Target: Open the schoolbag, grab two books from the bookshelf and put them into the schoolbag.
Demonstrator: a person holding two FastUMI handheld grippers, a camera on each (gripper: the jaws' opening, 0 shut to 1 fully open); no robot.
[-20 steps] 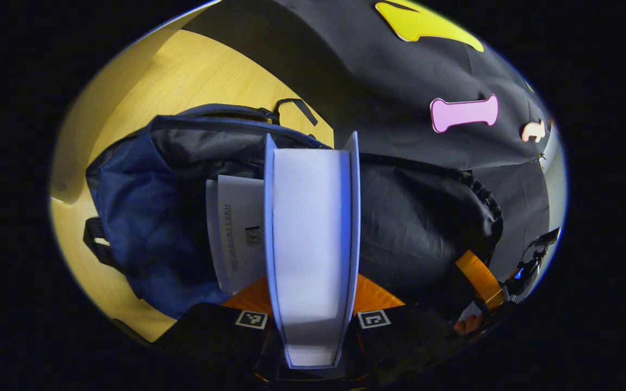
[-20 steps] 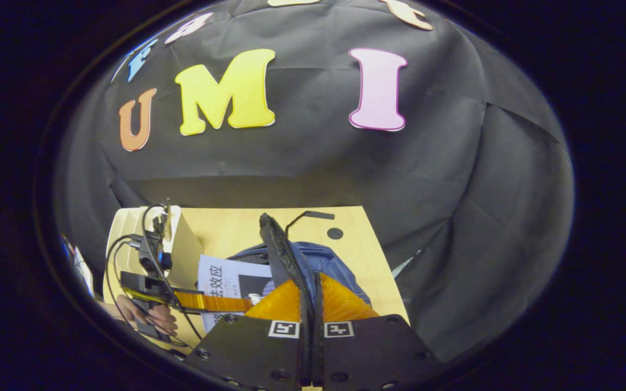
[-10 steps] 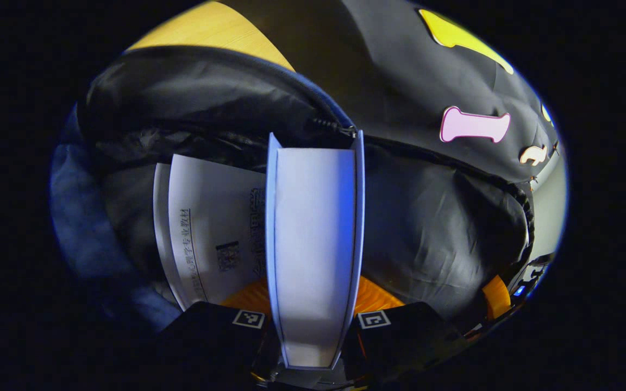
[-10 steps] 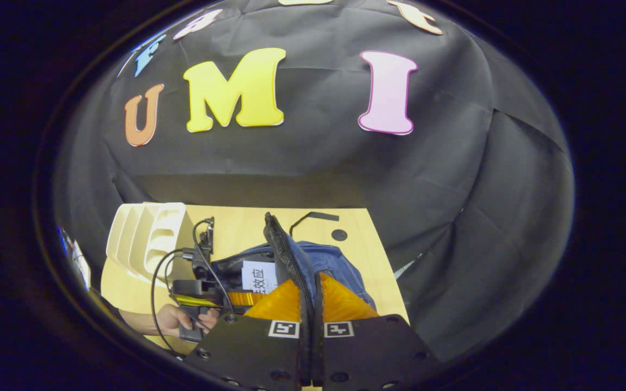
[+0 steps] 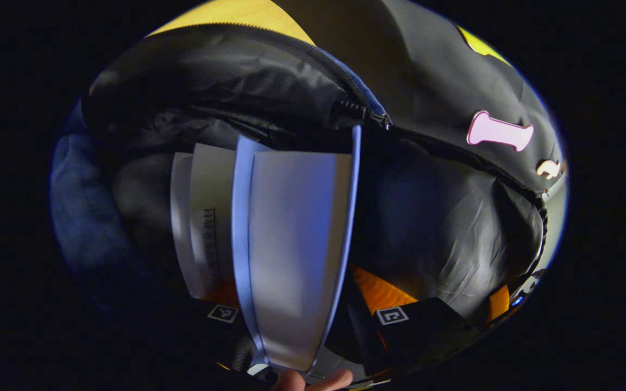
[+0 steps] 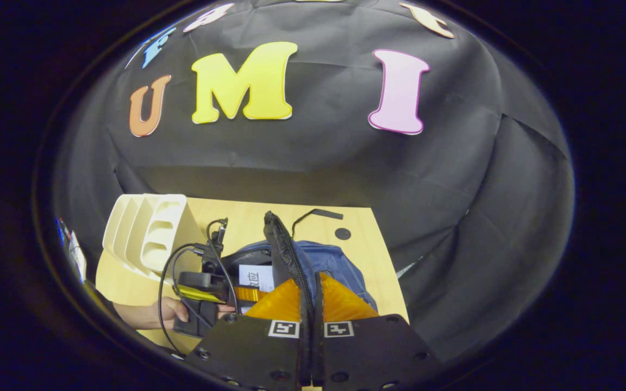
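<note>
A black cloth wall, creased into soft folds, hangs behind a pale wooden table [image 6: 362, 255]. On the table lies the bag [image 6: 329, 266], blue woven fabric outside with a dark, crinkled lining [image 5: 443, 228] inside and a toothed zipper [image 5: 356, 106] along its mouth.

The right gripper [image 6: 311, 304] has its jaws together on the bag's upper flap [image 6: 286, 255], a stiff zip-edged strip standing upright between them and holding the mouth wide.

In the left gripper view the left gripper [image 5: 302, 320] reaches into the opening. Its jaws stand apart, with gaps between them and the book [image 5: 291, 244] that rises from between them; whether either finger touches the book cannot be told. That book shows a smooth white block of page edges framed by thin blue covers, tilted slightly left. Just beside it, deeper in the bag, is a second book [image 5: 199, 217], flat and white with printed lettering. A fingertip [image 5: 313, 380] shows at the bottom edge.

In the right gripper view a hand [image 6: 169, 312] holds the left gripper at the bag's mouth, cables looping from it. A cream plastic shelf [image 6: 147, 233] with slotted dividers stands on the table's far left corner.
</note>
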